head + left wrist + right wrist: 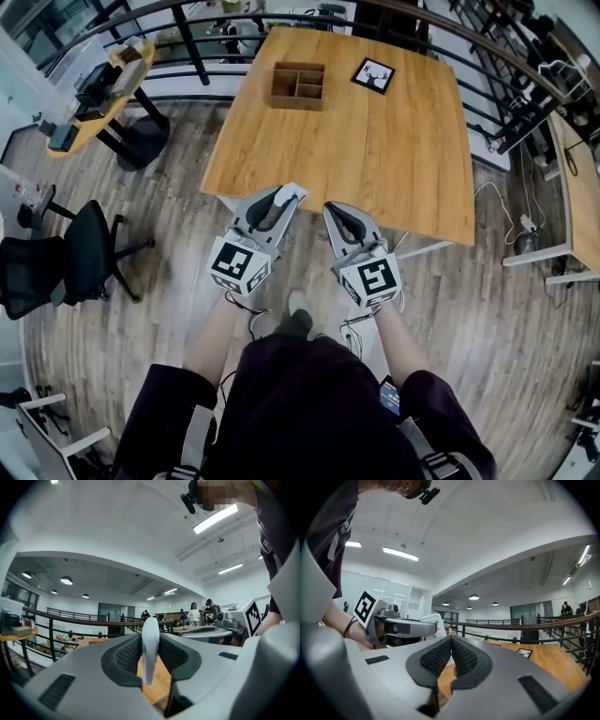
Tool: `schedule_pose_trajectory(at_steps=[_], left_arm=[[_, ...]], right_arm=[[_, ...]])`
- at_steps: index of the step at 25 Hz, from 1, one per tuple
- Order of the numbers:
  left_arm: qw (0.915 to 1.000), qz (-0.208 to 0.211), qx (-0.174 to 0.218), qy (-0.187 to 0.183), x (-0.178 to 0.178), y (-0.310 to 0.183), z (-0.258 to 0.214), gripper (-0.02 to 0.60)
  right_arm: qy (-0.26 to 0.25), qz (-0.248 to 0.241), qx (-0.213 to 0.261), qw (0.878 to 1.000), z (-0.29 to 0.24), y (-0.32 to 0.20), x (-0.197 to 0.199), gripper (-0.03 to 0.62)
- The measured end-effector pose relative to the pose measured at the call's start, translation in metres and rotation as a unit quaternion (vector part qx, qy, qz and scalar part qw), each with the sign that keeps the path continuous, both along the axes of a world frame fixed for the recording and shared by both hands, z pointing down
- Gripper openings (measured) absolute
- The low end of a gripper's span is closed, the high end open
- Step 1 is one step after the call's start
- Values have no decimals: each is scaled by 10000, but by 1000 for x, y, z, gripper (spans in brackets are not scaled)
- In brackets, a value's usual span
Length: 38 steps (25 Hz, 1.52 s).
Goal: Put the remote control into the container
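Two grippers point level, side by side at the centre of the head view, their tips at the near edge of a wooden table (pixel 375 159). The left gripper (pixel 151 641) is clamped on the remote control (pixel 150 660) — a slim white body standing on edge between the dark ribbed pads, its end poking up past them. The right gripper (pixel 451 649) has its pads pressed together, with nothing between them. The container (pixel 298 84) — an open wooden box divided into compartments — sits at the top centre of the head view, on the far part of the table, well apart from both grippers. Just right of it lies a black-framed deer picture (pixel 373 75). A black office chair (pixel 56 262) stands at the left edge.
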<state>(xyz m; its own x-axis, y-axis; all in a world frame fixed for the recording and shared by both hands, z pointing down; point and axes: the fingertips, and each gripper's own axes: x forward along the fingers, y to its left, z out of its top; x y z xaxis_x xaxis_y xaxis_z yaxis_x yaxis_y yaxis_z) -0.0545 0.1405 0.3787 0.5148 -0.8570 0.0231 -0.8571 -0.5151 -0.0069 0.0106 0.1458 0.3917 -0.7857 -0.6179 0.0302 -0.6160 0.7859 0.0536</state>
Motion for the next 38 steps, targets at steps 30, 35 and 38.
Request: schedule_pose_trajectory(at_steps=[30, 35, 38], left_arm=[[9997, -89, 213, -84, -34, -242, -23, 109], [9994, -125, 264, -210, -28, -283, -29, 109], [9991, -134, 256, -308, -29, -307, -27, 109]], right_arm=[[-103, -83, 249, 9996, -29, -253, -41, 18], [-195, -131, 260, 9994, -33, -291, -35, 18], [-245, -97, 229, 9994, -32, -313, -34, 18]])
